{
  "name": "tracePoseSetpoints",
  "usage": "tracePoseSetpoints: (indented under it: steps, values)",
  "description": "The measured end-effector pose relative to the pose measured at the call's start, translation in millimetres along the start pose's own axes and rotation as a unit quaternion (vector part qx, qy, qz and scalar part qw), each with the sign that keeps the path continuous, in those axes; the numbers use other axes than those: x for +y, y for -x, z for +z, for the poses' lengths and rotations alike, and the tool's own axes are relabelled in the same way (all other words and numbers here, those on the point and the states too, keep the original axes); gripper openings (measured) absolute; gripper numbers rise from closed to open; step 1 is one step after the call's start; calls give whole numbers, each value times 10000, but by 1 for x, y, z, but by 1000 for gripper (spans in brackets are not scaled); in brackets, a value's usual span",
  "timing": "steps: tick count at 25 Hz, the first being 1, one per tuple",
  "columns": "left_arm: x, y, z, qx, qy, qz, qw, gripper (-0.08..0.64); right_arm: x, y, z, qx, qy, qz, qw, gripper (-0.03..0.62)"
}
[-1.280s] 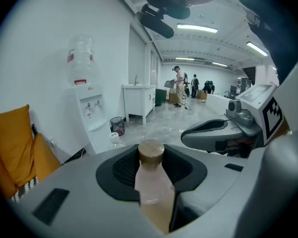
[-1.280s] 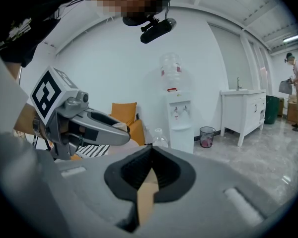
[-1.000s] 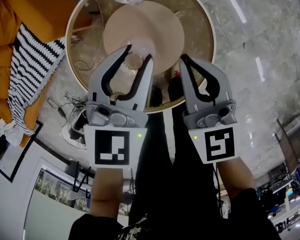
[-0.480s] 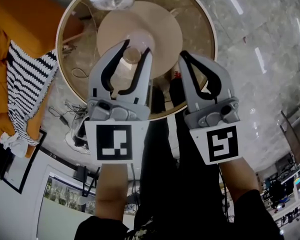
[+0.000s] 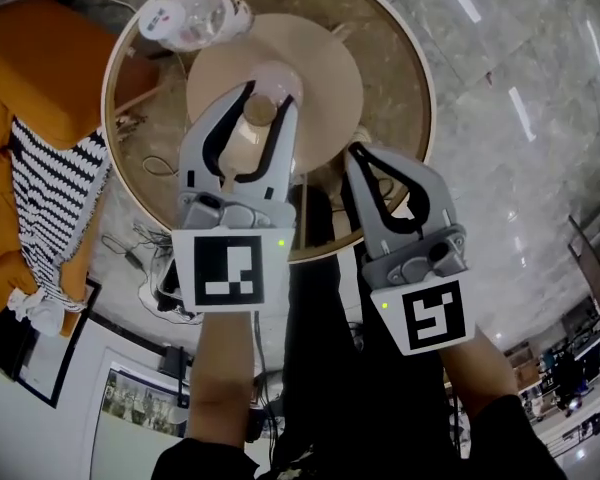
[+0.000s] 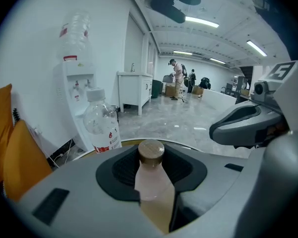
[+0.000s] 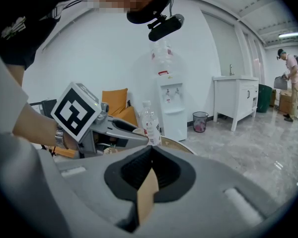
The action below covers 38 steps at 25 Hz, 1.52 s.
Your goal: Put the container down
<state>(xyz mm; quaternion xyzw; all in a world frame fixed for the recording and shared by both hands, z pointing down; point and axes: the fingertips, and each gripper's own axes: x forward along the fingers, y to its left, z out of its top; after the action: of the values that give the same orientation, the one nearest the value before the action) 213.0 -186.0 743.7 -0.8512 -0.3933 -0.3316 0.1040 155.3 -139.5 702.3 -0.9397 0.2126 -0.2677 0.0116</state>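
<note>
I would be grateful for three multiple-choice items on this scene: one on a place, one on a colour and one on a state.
1. Where on the table does the water bottle stand? A) far left edge B) near right edge C) centre
2. What colour is the container's cap? A) blue B) brown C) green
3. The right gripper is: A) wide open B) shut, empty C) shut on the container

Answers: 1 A, the head view shows it by the far left rim. 2 B, it looks like wood. 3 B, its jaws meet with nothing between; the left gripper holds the container.
</note>
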Motion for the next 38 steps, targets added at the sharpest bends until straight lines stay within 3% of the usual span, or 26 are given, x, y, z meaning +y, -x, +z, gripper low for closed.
tracePoseSetpoints:
  steps: [12,34,38]
  values:
    - [1,-31,-17,83,-196,-173,9996,150,-14,-8,-18,85,73,-109,9999,-5]
    - [2,-46,-50,-13,86,-100,9999,150,-2,-13,-46,348,102,-6,9993,-5]
    - [-2,-46,-55,-9,-45,-156,9999,150,-6,-10,-47,387,148,-2,9991,-5]
